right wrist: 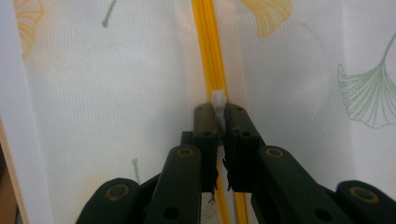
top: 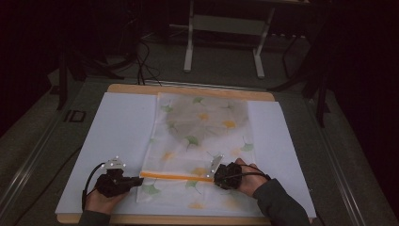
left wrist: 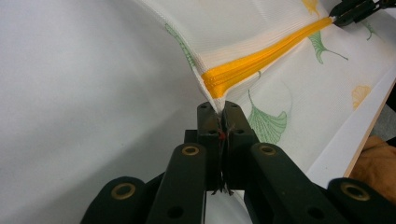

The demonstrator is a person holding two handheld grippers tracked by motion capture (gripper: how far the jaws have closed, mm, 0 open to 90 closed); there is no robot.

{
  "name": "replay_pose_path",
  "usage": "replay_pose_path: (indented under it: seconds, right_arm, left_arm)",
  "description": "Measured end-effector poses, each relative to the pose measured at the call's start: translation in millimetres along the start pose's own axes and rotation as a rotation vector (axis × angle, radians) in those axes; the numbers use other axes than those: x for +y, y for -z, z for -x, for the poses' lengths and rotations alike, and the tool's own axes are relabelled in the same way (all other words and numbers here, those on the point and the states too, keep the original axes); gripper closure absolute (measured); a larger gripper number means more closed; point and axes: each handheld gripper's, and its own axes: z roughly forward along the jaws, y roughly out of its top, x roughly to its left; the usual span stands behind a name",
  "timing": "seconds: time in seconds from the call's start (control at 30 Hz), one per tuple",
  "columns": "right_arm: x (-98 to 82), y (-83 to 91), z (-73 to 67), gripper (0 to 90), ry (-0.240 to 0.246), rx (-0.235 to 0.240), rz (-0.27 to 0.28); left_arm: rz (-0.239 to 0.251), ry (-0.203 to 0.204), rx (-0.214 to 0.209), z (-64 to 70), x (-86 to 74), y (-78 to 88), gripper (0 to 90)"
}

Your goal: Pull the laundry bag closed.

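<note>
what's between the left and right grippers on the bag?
The orange zipper runs the whole stretch from the left gripper, shut on the mesh bag edge, to the right gripper, shut on the zipper pull. The high view shows it.

Dim room, the light falling mainly on the tabletop [top: 127, 88], a wooden board covered by a white sheet [top: 117, 132]. Grey floor [top: 221, 66] all round. Behind the tabletop stands a white metal frame [top: 225, 23] on two legs; black cables [top: 143, 63] trail across the floor beside it. Dark stands [top: 66, 70], possibly tripods, flank both sides.
</note>
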Motion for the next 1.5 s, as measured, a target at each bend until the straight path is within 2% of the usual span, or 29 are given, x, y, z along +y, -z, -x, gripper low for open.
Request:
replay_pose_path:
  seconds: [0.87,1.5]
  right_arm:
    - [-16.6,4.7,4.2,84.4,-0.014,0.002,-0.017]
    - [-30.9,9.0,7.2,84.4,-0.042,0.003,-0.022]
  left_arm:
    - [0.001,0.001,-0.001,0.0,0.0,0.6,88.0]
    - [0.001,0.004,-0.001,-0.9,-0.3,0.1,88.1]
